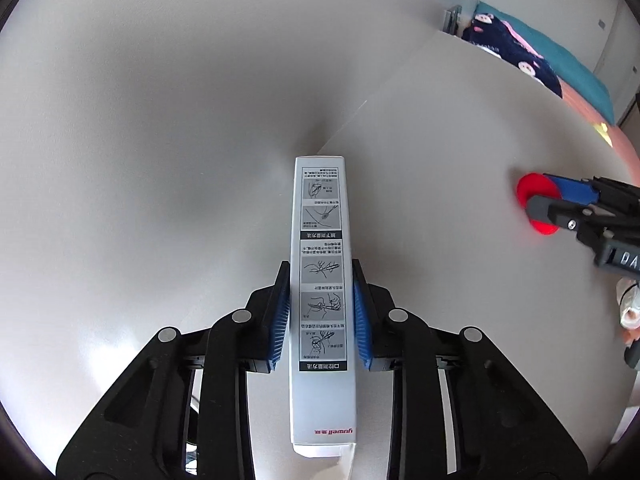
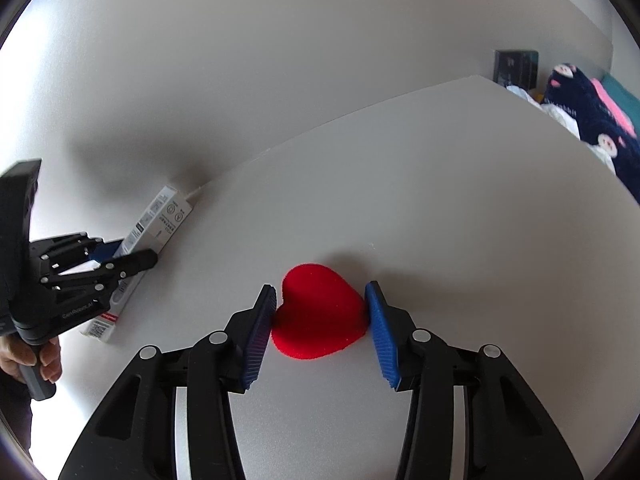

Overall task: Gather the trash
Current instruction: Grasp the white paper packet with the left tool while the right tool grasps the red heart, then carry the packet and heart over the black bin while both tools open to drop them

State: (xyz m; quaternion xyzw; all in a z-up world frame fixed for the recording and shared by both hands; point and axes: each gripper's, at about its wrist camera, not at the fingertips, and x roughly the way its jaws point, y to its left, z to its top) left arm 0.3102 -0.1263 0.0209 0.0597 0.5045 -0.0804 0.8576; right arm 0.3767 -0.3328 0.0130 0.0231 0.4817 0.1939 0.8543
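Observation:
A long white carton [image 1: 322,392] with printed instruction pictures lies on the pale table [image 1: 460,140], its far end at the wall. My left gripper [image 1: 321,268] is shut on it, blue pads pressed on both long sides. The right wrist view shows the same carton [image 2: 168,212] and left gripper [image 2: 128,254] at the left. A red heart-shaped piece [image 2: 320,320] rests flat on the table [image 2: 440,180]. My right gripper [image 2: 321,288] is shut on it, a pad touching each side. In the left wrist view the heart [image 1: 527,189] and right gripper [image 1: 548,196] sit at the right edge.
A plain wall rises right behind the table. Past the table's right edge lies a bed with a dark patterned cloth [image 1: 508,46] [image 2: 592,120] and teal bedding. A small dark box [image 2: 516,66] stands by the far corner. A person's hand [image 2: 44,356] grips the left handle.

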